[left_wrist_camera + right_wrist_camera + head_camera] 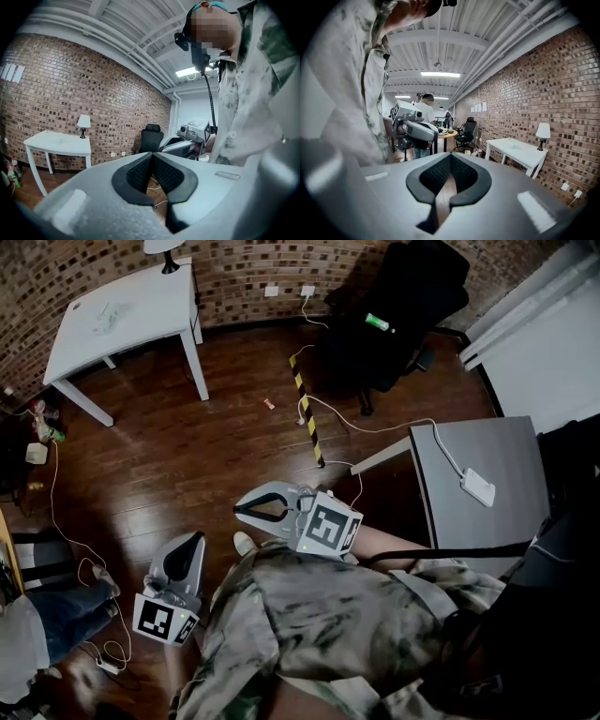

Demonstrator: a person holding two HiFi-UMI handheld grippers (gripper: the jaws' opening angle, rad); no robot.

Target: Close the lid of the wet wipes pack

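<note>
No wet wipes pack can be told for certain in any view. A small pale object (103,317) lies on the white table (141,296), too small to name. My left gripper (194,540) hangs low at my left side over the wooden floor, shut with nothing in it. My right gripper (240,510) is held in front of my waist, also shut and empty. In the left gripper view the jaws (152,158) meet at the tips and point towards the brick wall. The right gripper view shows the padded tips (450,158) together.
A grey table (506,442) at my right carries a white box (478,487) on a cable. A black office chair (394,306) stands at the back. Striped tape (307,409) and loose cables cross the floor. Another person (42,624) sits at lower left.
</note>
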